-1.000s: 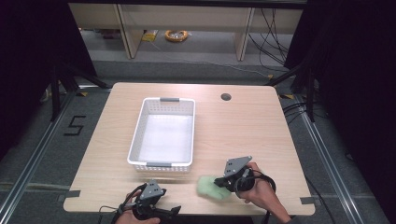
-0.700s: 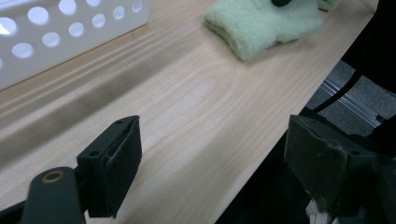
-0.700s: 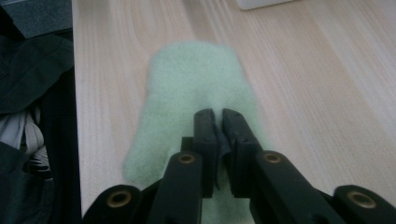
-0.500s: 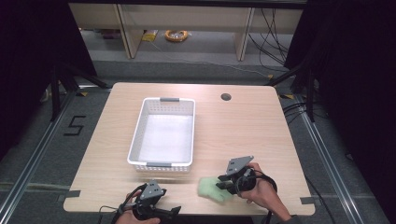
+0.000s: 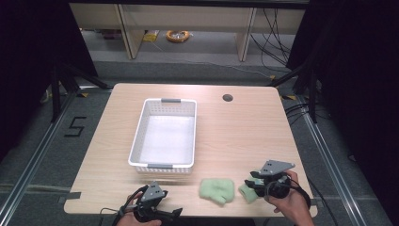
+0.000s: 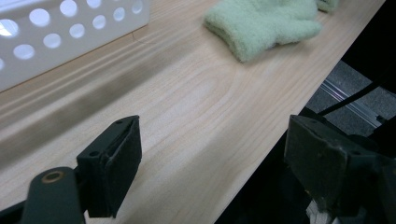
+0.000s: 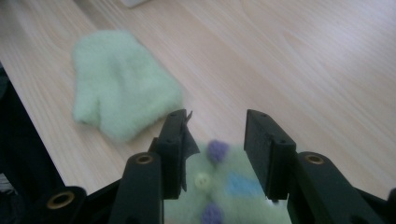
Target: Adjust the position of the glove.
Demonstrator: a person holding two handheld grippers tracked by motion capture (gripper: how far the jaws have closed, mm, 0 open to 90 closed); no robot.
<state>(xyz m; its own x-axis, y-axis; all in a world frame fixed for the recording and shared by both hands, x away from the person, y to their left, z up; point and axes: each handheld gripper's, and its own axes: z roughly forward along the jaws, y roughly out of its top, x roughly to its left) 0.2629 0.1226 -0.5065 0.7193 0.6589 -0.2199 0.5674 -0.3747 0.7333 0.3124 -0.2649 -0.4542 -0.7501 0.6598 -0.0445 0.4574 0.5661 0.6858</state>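
Two green mittens lie outside the empty white basket [image 5: 162, 136] on the table [image 5: 244, 132], one mitten [image 5: 216, 190] free near the front edge, the decorated mitten [image 7: 219, 186] between the right gripper [image 7: 215, 140]'s part-spread jaws, the left gripper [image 6: 210, 163] wide apart, so any binning appears unstarted.

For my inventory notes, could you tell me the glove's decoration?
Pale green glove with purple pompoms, a button and blue patch; right gripper view.

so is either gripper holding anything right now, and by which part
The right gripper has a second green mitten, with buttons and pompoms, between its jaws; whether they actually clamp it cannot be told. The left gripper is open and holds nothing.
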